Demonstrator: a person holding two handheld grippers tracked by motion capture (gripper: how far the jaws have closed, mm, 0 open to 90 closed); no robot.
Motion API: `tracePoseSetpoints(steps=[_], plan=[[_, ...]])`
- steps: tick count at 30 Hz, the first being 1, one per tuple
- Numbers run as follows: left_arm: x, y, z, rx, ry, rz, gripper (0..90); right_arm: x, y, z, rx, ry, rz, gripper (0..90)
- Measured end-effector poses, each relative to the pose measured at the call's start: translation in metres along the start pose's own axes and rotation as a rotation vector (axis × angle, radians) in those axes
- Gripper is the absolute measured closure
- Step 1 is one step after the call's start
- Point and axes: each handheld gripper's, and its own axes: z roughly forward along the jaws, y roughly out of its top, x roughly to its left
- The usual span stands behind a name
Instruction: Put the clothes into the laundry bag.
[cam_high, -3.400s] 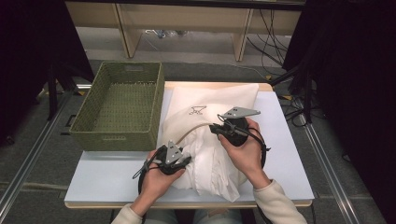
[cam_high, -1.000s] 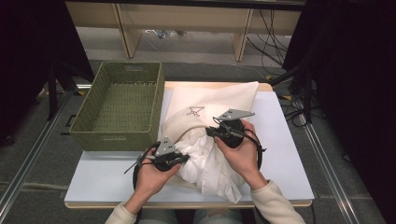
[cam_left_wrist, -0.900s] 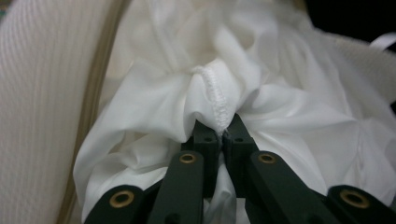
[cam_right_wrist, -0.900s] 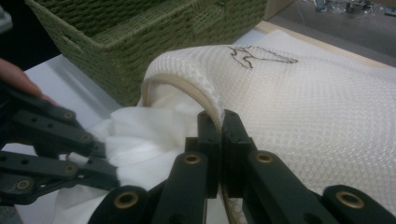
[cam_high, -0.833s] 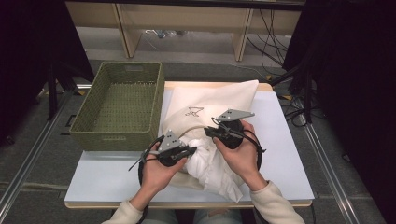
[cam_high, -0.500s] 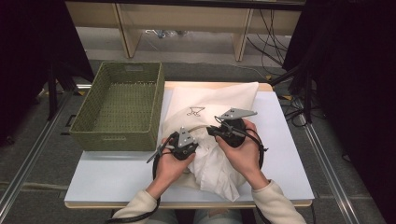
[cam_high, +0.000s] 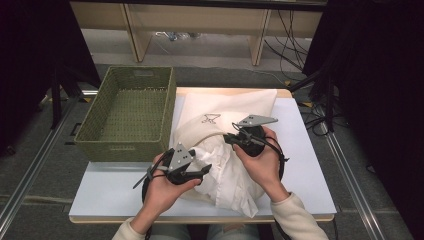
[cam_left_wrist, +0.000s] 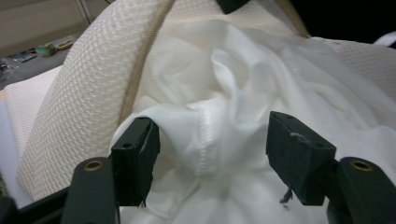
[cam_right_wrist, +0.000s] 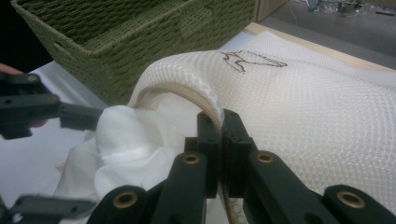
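Left gripper view: left tool (cam_left_wrist: 212, 154) has just been opening, wide jaws flanking the crumpled white cloth (cam_left_wrist: 224, 116) straight ahead, half inside the cream mesh bag (cam_right_wrist: 299, 102), whose rim right tool (cam_right_wrist: 220, 140) pinches.

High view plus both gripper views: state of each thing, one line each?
mesh bag: lying flat, mouth held open
white garment: crumpled, partly inside bag
left gripper: jaws just opened, garment between, unpinched
right gripper: shut on bag rim
green basket: upright, empty

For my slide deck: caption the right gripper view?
Right gripper pinches the mesh bag's rim beside white cloth.
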Motion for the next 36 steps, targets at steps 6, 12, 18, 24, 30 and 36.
tracePoseSetpoints(steps=[6, 12, 18, 24, 30, 36], plan=[[-0.015, -0.008, 0.014, 0.056, -0.018, 0.048, 26.8, 0.000, 0.000, -0.001, 0.002, 0.000, 0.003, 88.2], [-0.026, -0.019, 0.044, 0.128, -0.022, 0.078, 21.7, 0.000, 0.000, 0.000, 0.010, 0.000, 0.007, 88.1], [-0.019, -0.025, 0.065, 0.188, 0.087, 0.141, 40.5, 0.001, -0.001, 0.001, 0.017, 0.004, -0.001, 88.1], [-0.014, -0.019, 0.066, 0.172, 0.105, 0.105, 62.0, 0.004, -0.001, 0.003, 0.020, 0.007, -0.009, 88.2], [-0.007, -0.005, 0.044, 0.044, 0.083, 0.007, 76.0, 0.007, 0.001, -0.001, 0.004, 0.011, -0.010, 88.2], [0.003, 0.024, 0.008, -0.089, 0.123, -0.002, 77.1, 0.012, 0.005, -0.006, -0.037, 0.026, -0.030, 88.4]])
